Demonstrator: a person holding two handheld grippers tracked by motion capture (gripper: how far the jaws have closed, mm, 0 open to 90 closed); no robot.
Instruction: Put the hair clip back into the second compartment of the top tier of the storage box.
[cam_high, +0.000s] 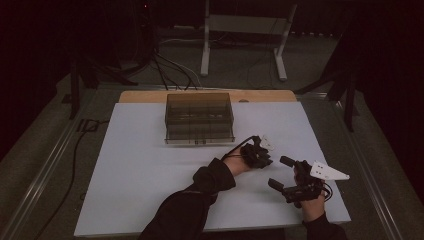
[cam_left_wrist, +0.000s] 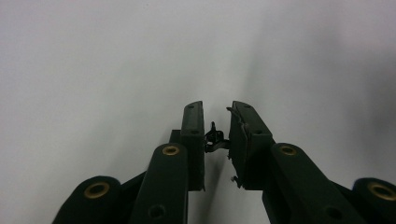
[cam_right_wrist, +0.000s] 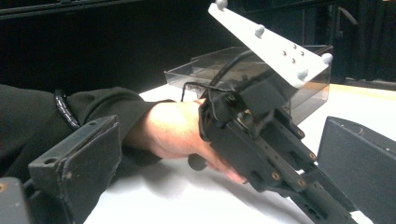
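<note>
Desk: white board (cam_high: 150, 165) over a wooden top, its far wooden edge showing behind the board; bare apart from the items listed.
Room: dark; grey carpeted floor, black cables trailing at the far left, a pale metal stand (cam_high: 245, 30) beyond the desk.
Box: smoky transparent plastic box (cam_high: 199, 117) with inner compartments, at the far middle of the desk; contents cannot be told.
Left gripper (cam_high: 257, 152): held in the person's left hand, forearm reaching across from the bottom centre; sits right of centre, near the front right corner of the box, tilted down toward the desk.
Left jaws: drawn close with a narrow gap, grasping a small black metal clip (cam_left_wrist: 215, 139) pinched between the two inner faces, just above the white surface.
Right gripper (cam_high: 280, 172): in the right hand at the near right of the desk, pointing left toward the left gripper.
Right jaws: released, spread wide, holding nothing and touching nothing.
Clip position: inside the left jaws, apart from the right jaws, well short of the box.
</note>
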